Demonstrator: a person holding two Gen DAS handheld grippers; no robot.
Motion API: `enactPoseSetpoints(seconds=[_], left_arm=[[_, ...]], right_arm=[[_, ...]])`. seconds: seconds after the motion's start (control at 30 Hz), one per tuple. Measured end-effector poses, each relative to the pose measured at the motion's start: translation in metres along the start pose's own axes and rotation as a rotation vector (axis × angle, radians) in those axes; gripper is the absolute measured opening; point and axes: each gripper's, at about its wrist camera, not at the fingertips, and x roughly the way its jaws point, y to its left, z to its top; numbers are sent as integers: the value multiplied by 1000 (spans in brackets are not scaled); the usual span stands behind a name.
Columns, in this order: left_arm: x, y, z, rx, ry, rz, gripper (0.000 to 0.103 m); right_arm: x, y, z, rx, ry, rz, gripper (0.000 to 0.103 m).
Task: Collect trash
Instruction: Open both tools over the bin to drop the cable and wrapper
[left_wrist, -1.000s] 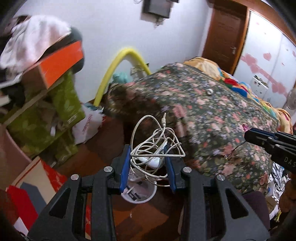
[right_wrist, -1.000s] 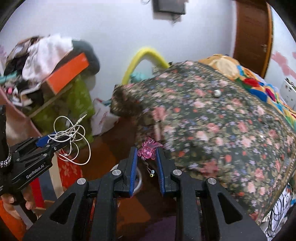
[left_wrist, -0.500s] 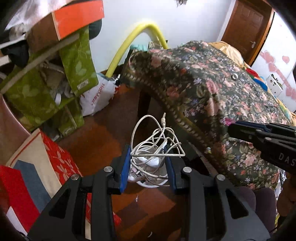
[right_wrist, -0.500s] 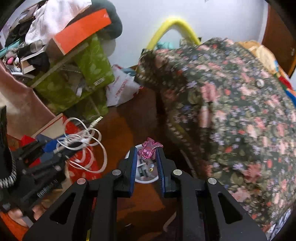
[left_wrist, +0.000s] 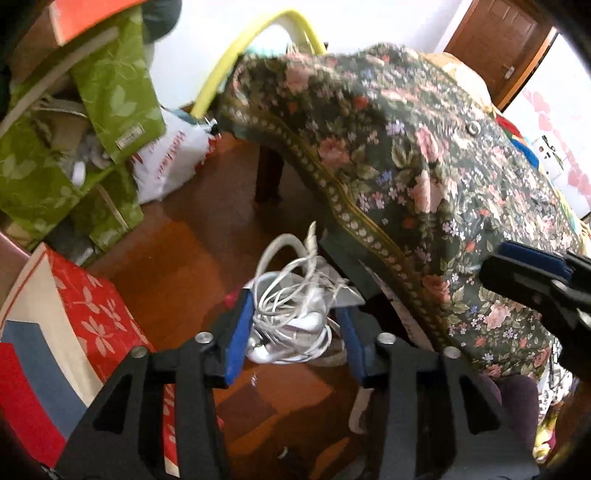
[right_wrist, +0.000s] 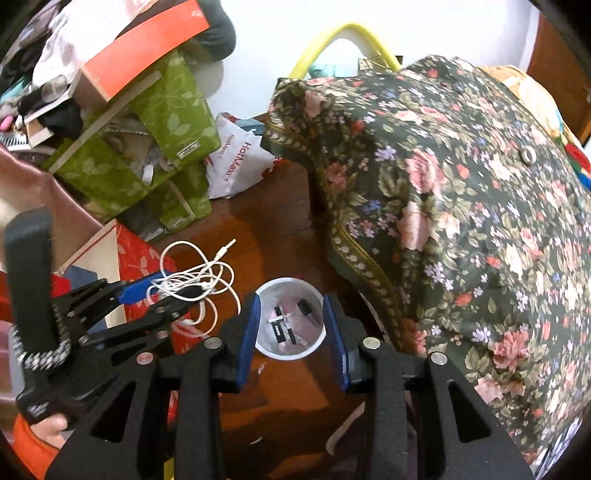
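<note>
A tangle of white earphone cable (left_wrist: 291, 314) sits between the blue pads of my left gripper (left_wrist: 295, 336). Its jaws are opening; the right pad stands clear of the cable. In the right wrist view the cable (right_wrist: 192, 284) still hangs on the left gripper (right_wrist: 162, 291), left of the bin. My right gripper (right_wrist: 293, 332) points down over a small white round bin (right_wrist: 284, 355) on the floor. Its jaws are opening with nothing between them. Small dark items lie inside the bin. The right gripper (left_wrist: 495, 266) shows at the left wrist view's right edge.
A table draped in dark floral cloth (right_wrist: 461, 184) overhangs the floor to the right of the bin. Green leaf-print bags (right_wrist: 166, 122), a white plastic bag (right_wrist: 240, 158) and a red patterned box (left_wrist: 92, 314) crowd the left. A hand (right_wrist: 48, 424) holds the left gripper.
Both grippers have come down toward the white bin. The pink ornament has left the right gripper's pads. Both sets of jaws stand wider, and the cable tangle has sagged lower.
</note>
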Motion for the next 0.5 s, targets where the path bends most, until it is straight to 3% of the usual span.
enactPoseSetpoints(seconds=[0.2,0.5], left_arm=[[11,-16,4,15,42,-1,48],[-39,-43,-1,82,-79,49,48]], right_arm=[[-8,-17,-6,20,-5,-24,33],[-37,-35,-21,31,-54,-22,33]])
